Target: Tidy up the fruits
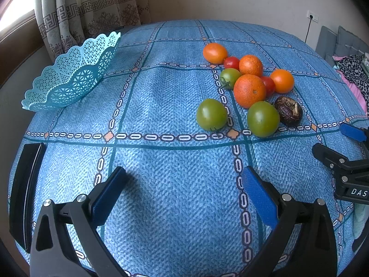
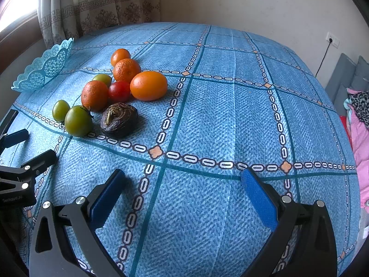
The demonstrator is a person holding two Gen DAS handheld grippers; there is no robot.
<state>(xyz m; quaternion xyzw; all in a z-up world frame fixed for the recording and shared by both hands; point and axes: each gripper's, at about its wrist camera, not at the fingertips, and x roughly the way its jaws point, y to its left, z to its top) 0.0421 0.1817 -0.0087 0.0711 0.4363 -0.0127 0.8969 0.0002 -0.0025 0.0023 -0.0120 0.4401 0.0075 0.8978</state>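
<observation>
Left claw (image 1: 182, 177) released, jaws wide, nothing between, low over the blue tablecloth (image 1: 161, 184). Right claw (image 2: 183, 180) likewise released and bare, seen at the right edge of the left view. Fruit cluster ahead on bench: green tomatoes (image 1: 211, 114), oranges (image 1: 249, 90), red tomatoes (image 1: 231, 62), dark wrinkled fruit (image 1: 288, 110) nearest right. Teal lattice basket (image 1: 71, 73) far left, well apart from fruit.

Woven cloth tablecloth (image 1: 175, 106), perforated glossy plastic basket (image 1: 76, 71), pebbled-skin oranges (image 1: 249, 90), a wrinkled matt dark fruit (image 2: 119, 119).
</observation>
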